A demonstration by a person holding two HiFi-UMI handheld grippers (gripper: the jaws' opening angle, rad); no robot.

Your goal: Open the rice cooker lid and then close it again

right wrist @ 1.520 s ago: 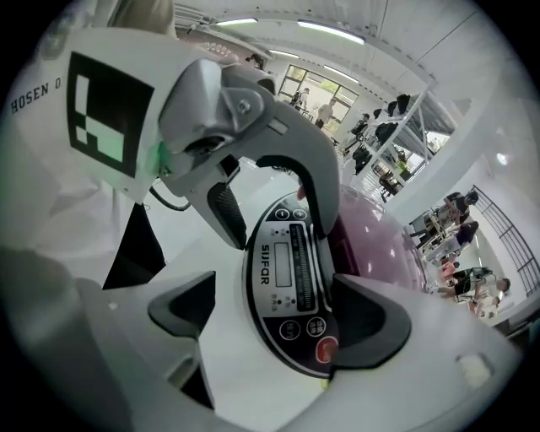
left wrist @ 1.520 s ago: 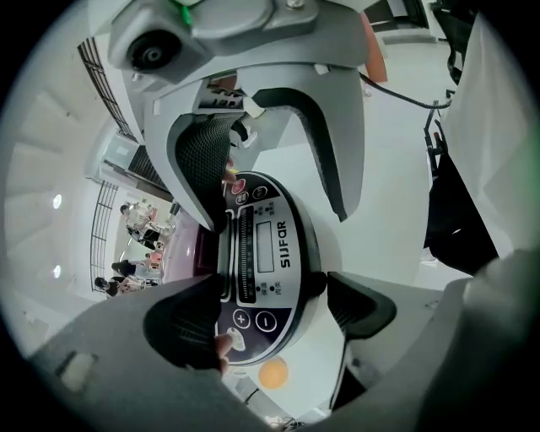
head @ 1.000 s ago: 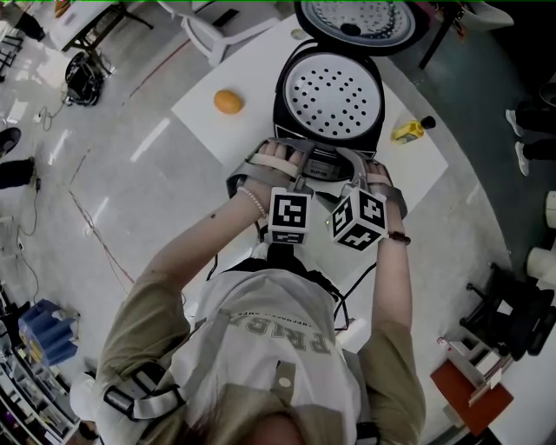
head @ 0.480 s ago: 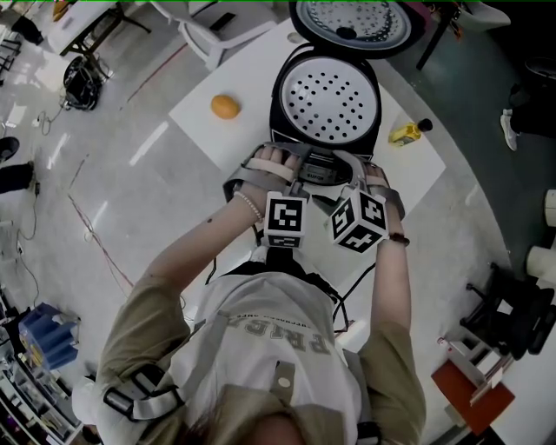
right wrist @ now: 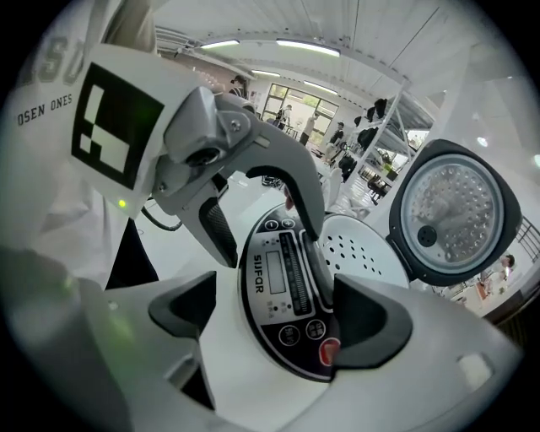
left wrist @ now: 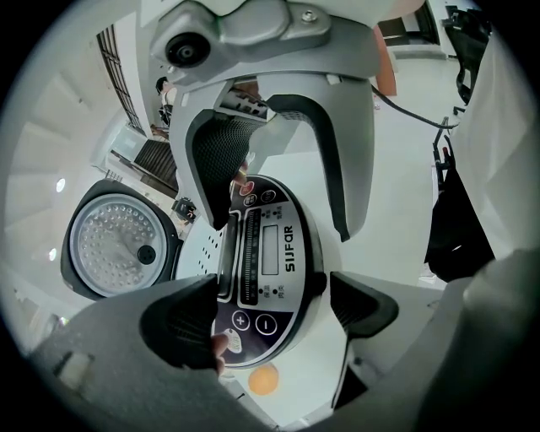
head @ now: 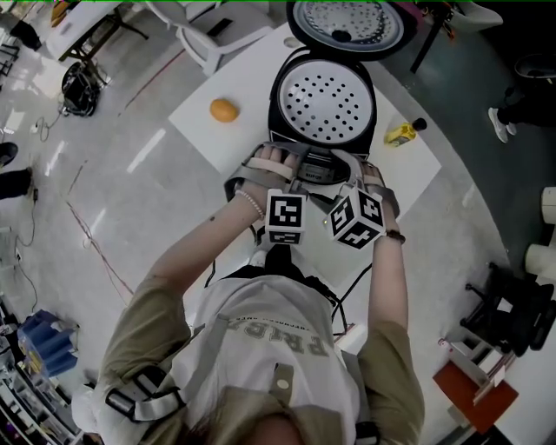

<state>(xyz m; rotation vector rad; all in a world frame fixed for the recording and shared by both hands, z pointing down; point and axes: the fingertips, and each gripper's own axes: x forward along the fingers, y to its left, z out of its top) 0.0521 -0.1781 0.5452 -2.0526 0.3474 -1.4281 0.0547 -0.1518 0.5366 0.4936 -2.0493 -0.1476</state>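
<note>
Orange (head: pixel 224 110): left of cooker, well apart; prob. safe.
L gripper (left wrist: pixel 270 312): at cooker front, fingers apart & opening, panel (left wrist: pixel 266 253) between them, nothing gripped.
Risk, L: a pad could press the +/− keys if it dips.
Cooker (head: pixel 280 130): mid table (head: pixel 417 174), holed tray showing; light body may slide back if pushed from the front.
Lid (head: pixel 346 22): up, behind cooker; opening looks done, closing left.
Risk, lid: both grippers sit far from it; a reach over the pot may clip the rim, and a slipped push lets the lid slam or not latch.
R gripper (right wrist: pixel 274 312): cooker front, fingers apart, empty; one pad is just beside the red key, so could hit it by accident.
Bottle (head: pixel 400 133): right of cooker, near; a wide elbow swing may tip it.
Text: panel brand reads approx "SIJFAR", unsure; shirt "OSEN ONES", partly cut off.
</note>
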